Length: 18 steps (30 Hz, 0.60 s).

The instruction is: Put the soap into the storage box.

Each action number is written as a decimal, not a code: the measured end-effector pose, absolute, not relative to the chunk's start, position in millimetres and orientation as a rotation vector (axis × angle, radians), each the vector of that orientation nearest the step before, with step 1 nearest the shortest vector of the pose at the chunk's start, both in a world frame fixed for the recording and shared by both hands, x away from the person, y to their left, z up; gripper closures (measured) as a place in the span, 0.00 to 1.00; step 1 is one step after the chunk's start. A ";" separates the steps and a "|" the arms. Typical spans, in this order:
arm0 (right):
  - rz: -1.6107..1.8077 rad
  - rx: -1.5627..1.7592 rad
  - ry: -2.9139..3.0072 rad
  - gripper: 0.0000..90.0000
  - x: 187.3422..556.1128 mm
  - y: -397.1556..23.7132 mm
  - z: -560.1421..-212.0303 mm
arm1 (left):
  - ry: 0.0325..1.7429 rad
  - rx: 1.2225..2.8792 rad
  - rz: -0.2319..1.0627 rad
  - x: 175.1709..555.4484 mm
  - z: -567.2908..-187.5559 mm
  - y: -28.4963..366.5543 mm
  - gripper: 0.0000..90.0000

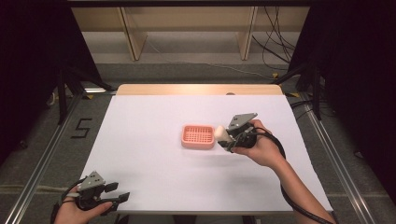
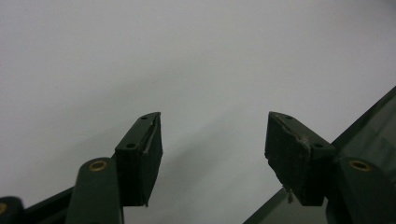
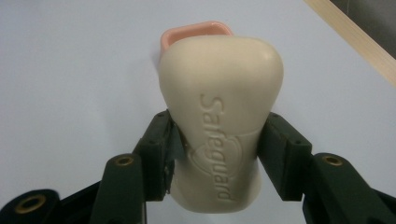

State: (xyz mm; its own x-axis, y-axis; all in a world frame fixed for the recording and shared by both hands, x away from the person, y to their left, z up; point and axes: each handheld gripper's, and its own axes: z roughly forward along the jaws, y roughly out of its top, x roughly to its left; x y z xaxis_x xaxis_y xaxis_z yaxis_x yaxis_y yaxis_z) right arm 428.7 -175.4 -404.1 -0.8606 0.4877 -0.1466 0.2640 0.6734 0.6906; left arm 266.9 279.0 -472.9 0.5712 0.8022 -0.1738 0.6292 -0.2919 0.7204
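- Nearest the person, the left gripper rests at the front left corner of the white table, jaws spread with nothing between them; in its own view there is bare white surface ahead of it. It lies well apart from the work.
- Further in, on the right half, the right gripper pinches a cream soap bar across its narrow waist. In the right gripper view the bar has its long axis running straight out along the jaws, its rounded far end projecting past the fingertips.
- Just beyond the bar's far end sits the pink soap dish, to the left of the right gripper in the high view; its rim peeks out behind the bar.
- The bar points at the dish's right edge, at or just short of its rim; whether they touch I cannot tell.
- Judgement: the right hand is far nearer, and placing the bar calls for a short carry leftward over the grid.
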 end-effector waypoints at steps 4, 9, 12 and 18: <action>0.978 0.585 2.580 0.56 430.7 -174.2 -404.0 | 1.138 2.036 0.284 267.1 -472.6 280.1 0.40; 0.982 0.611 2.561 0.56 431.6 -171.5 -405.3 | 1.142 2.024 0.283 266.9 -473.0 279.2 0.40; 0.980 0.602 2.561 0.56 432.9 -169.6 -405.4 | 1.146 2.029 0.271 266.6 -473.5 278.1 0.40; 0.972 0.607 2.560 0.56 435.4 -166.1 -404.4 | 1.135 2.036 0.276 266.8 -473.4 278.2 0.40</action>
